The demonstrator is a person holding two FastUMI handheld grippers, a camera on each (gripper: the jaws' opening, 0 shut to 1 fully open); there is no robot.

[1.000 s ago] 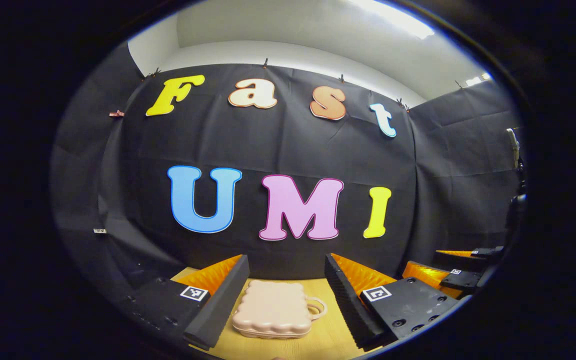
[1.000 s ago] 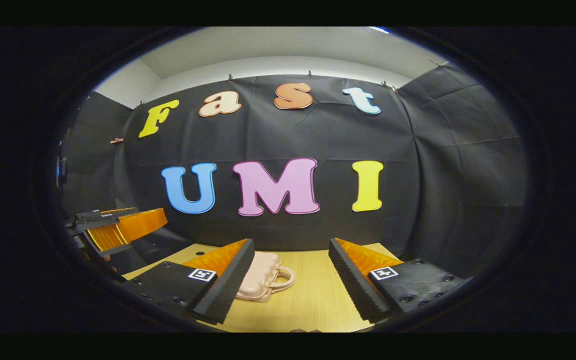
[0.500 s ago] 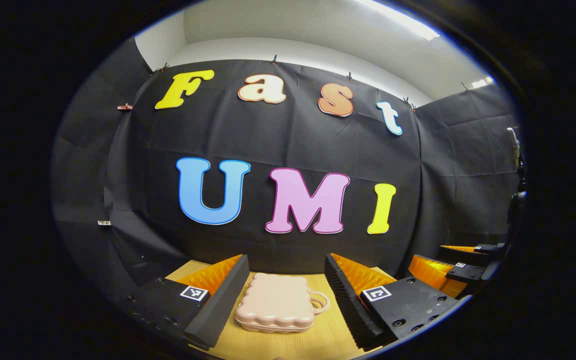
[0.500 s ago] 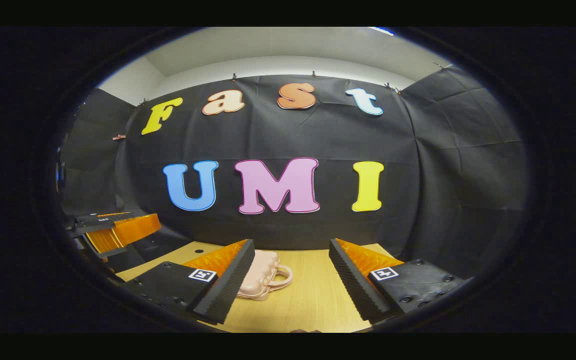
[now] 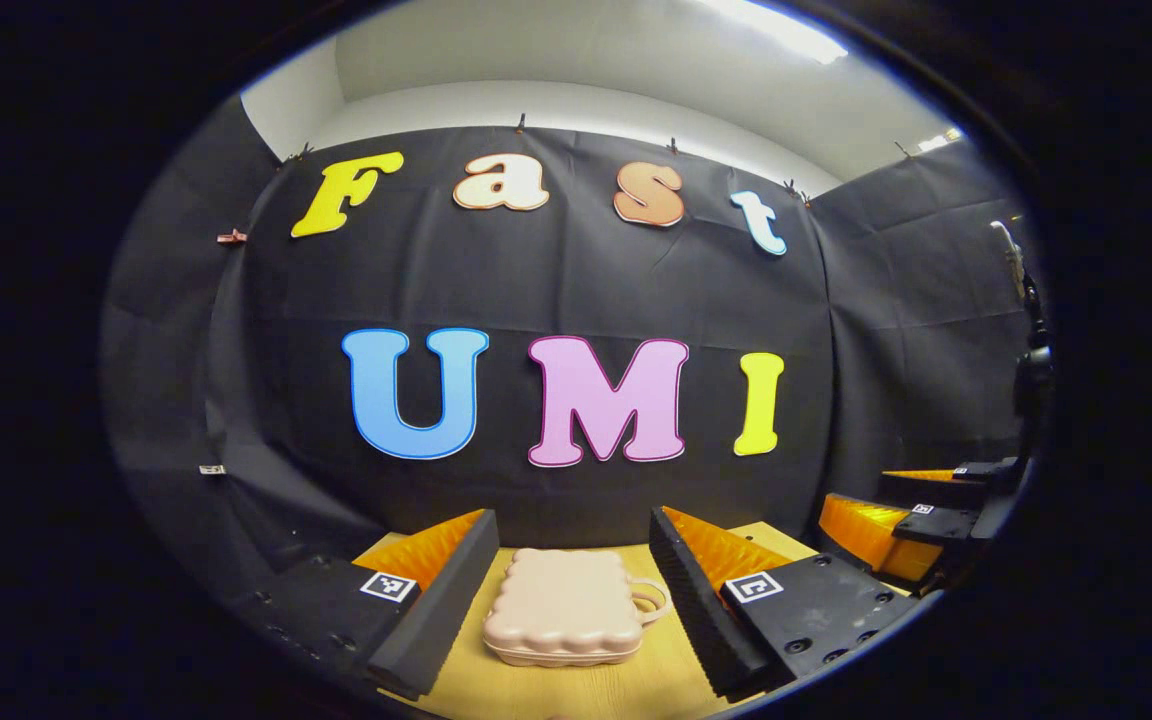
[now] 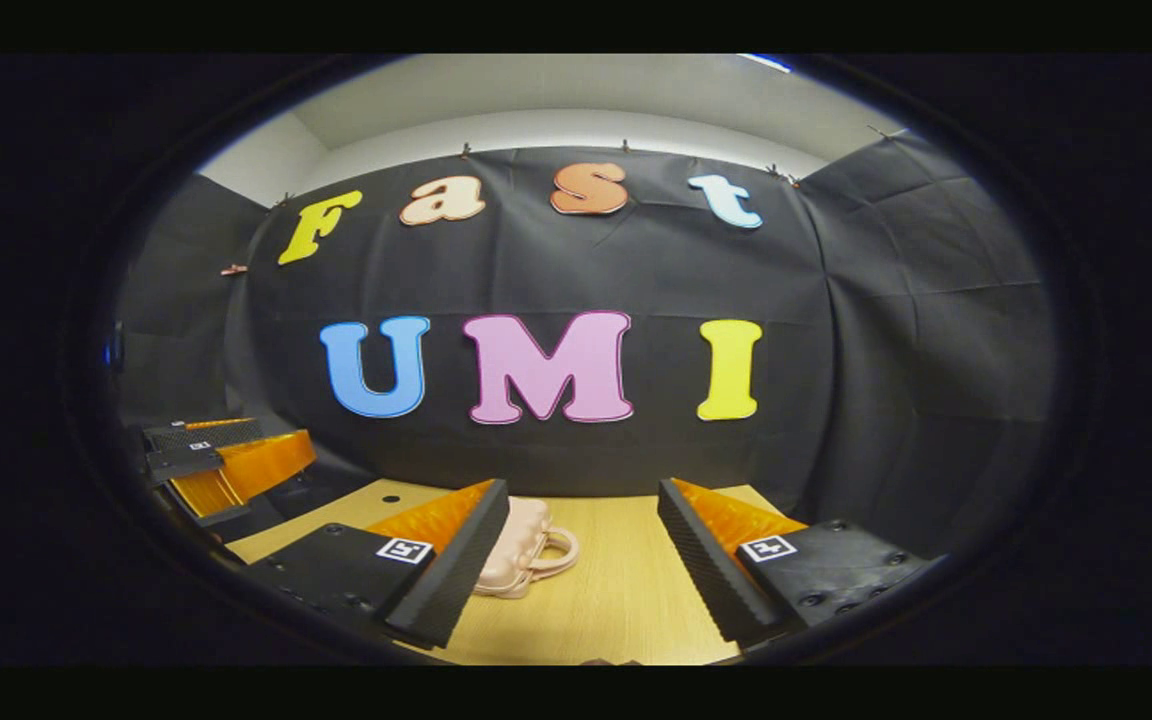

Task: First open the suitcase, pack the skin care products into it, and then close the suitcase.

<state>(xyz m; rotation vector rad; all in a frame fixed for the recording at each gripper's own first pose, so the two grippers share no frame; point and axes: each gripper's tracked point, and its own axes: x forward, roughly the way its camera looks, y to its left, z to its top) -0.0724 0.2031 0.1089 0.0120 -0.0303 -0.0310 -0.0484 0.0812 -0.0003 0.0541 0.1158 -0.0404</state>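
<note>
A small pink suitcase (image 5: 561,608) with a scalloped edge lies flat and closed on the wooden table, its handle (image 5: 648,600) pointing right. My left gripper (image 5: 568,580) hovers over the table's near side, open, and the case lies beyond and between its fingers, untouched. In the right gripper view the same suitcase (image 6: 521,553) peeks out from behind the left finger. My right gripper (image 6: 581,555) is open and holds nothing. It also shows at the right edge of the left gripper view as the right gripper (image 5: 921,518). The left gripper (image 6: 221,462) shows at the left of the right gripper view.
The light wooden table (image 6: 616,590) runs back to the black cloth wall. Bare tabletop lies to the right of the suitcase.
Both views have shifted slightly. The suitcase now sits a little farther right and higher between my left fingers. Both grippers stay open.
</note>
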